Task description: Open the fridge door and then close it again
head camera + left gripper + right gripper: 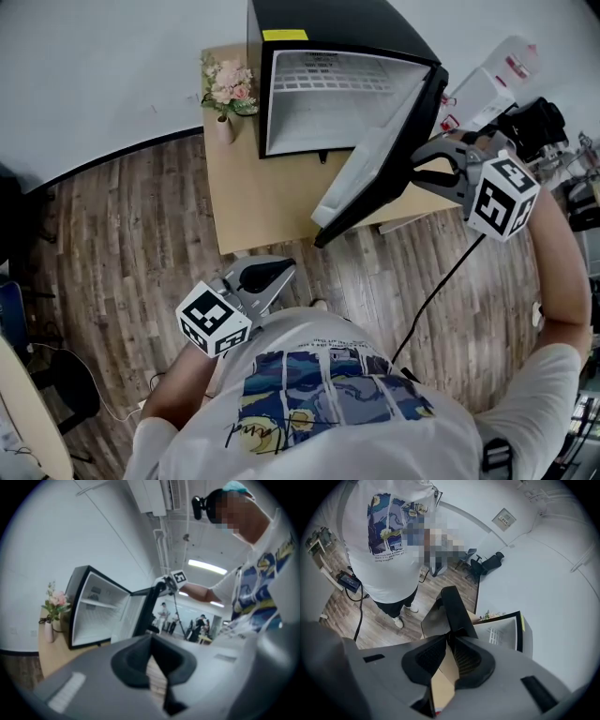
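Opening apparently done, closing to come: small black boxy fridge point(337, 23) on the pale wooden table point(253, 206), its black white-lined door point(370, 178) standing wide. Jaws of the right gripper point(422, 167) clamped on the door's free edge, plain only in the right gripper view; left gripper point(279, 274) closed, empty, low. Next, likely: a push along the hinge arc. Bare white shelves clearest in the left gripper view.
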Demonstrator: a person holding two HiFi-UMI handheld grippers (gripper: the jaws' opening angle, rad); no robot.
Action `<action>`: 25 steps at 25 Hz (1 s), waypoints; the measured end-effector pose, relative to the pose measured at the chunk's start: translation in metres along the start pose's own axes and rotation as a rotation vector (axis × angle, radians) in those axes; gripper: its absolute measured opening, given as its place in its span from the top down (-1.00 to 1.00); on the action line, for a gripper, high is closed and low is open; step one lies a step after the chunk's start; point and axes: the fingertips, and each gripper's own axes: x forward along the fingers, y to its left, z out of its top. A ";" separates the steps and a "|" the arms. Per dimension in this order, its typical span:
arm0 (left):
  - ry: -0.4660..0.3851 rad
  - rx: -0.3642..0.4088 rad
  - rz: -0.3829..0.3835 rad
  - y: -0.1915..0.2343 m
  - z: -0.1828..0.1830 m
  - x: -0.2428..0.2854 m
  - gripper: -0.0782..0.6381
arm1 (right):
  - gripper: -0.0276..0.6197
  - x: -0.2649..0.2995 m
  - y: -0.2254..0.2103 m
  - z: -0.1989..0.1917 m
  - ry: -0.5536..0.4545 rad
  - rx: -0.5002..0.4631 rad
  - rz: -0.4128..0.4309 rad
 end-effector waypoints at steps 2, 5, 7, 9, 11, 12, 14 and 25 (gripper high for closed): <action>-0.006 -0.001 0.010 0.004 0.000 -0.010 0.76 | 0.75 0.004 -0.008 0.004 0.003 0.005 -0.003; -0.009 -0.002 0.021 0.010 -0.001 -0.023 0.76 | 0.76 0.012 -0.021 0.009 0.004 0.013 -0.009; -0.010 -0.004 0.027 0.014 -0.003 -0.032 0.76 | 0.77 0.017 -0.030 0.012 0.007 0.022 -0.011; -0.010 -0.005 0.033 0.018 -0.004 -0.040 0.76 | 0.77 0.022 -0.039 0.015 0.013 0.030 -0.012; -0.011 -0.006 0.038 0.022 -0.005 -0.047 0.76 | 0.77 0.027 -0.047 0.018 0.014 0.037 -0.017; -0.011 -0.006 0.040 0.024 -0.006 -0.050 0.76 | 0.77 0.029 -0.051 0.019 0.014 0.042 -0.019; -0.012 -0.007 0.042 0.026 -0.007 -0.057 0.76 | 0.78 0.035 -0.059 0.021 0.011 0.050 -0.024; -0.015 -0.014 0.065 0.039 -0.011 -0.078 0.76 | 0.79 0.062 -0.104 0.025 -0.003 0.096 -0.062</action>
